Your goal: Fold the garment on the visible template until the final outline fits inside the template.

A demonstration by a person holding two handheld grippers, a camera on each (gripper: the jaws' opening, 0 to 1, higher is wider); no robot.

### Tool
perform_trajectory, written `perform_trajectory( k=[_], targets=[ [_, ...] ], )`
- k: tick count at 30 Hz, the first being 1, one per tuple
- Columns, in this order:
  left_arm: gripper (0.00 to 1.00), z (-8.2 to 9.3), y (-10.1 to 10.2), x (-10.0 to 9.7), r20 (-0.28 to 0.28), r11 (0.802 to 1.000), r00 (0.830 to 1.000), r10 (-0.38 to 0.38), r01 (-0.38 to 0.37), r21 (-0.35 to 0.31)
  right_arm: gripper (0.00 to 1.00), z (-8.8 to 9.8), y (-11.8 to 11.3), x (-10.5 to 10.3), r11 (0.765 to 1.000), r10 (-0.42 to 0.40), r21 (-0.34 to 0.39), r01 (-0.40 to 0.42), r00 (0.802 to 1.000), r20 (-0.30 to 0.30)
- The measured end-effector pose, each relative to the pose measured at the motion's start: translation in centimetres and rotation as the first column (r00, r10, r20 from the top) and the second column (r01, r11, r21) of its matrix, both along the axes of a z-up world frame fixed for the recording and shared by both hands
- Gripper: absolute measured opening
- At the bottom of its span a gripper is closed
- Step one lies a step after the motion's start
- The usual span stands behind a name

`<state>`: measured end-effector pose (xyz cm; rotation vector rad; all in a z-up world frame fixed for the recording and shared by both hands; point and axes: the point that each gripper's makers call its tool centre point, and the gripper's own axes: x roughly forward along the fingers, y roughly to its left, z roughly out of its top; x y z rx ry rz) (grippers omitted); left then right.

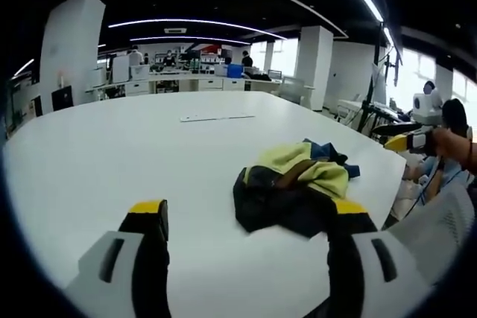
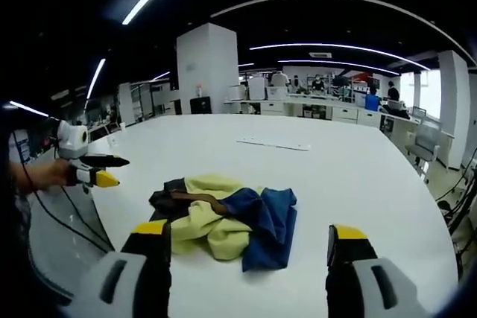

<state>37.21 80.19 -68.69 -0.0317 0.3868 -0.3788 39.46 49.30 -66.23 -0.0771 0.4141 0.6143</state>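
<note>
A crumpled garment in yellow, black and blue lies bunched near the edge of a large white table. My left gripper hovers just short of it, open, its yellow-tipped jaws wide apart with nothing between them. In the right gripper view the same garment lies close ahead of my right gripper, which is also open and holds nothing. A thin pale flat sheet or outline lies farther back on the table, also seen as the sheet. Each gripper appears in the other's view: the right gripper, the left gripper.
The table edge runs just beyond the garment. A hand holds the right gripper off that edge. White pillars, desks and seated people stand at the back. A white chair stands by the table's far side.
</note>
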Motion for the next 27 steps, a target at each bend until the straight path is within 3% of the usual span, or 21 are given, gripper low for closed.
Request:
perform_trajectory(
  k=[11, 15, 27],
  targets=[
    [0.69, 0.9, -0.2, 1.8, 0.031, 0.998, 0.998, -0.050, 0.049, 0.038, 0.71, -0.3, 0.0, 0.9, 1.000, 0.021, -0.009, -0.021, 1.000, 0.013],
    [0.64, 0.7, -0.7, 2.3, 0.028, 0.995, 0.997, -0.076, 0.074, 0.062, 0.68, -0.7, 0.2, 1.2, 0.999, 0.030, 0.014, -0.030, 1.000, -0.008],
    [0.61, 0.1, -2.1, 4.1, 0.011, 0.990, 0.993, -0.113, 0.112, 0.088, 0.52, -2.2, 1.7, 2.9, 0.996, 0.086, -0.030, -0.087, 0.996, -0.020]
  ],
)
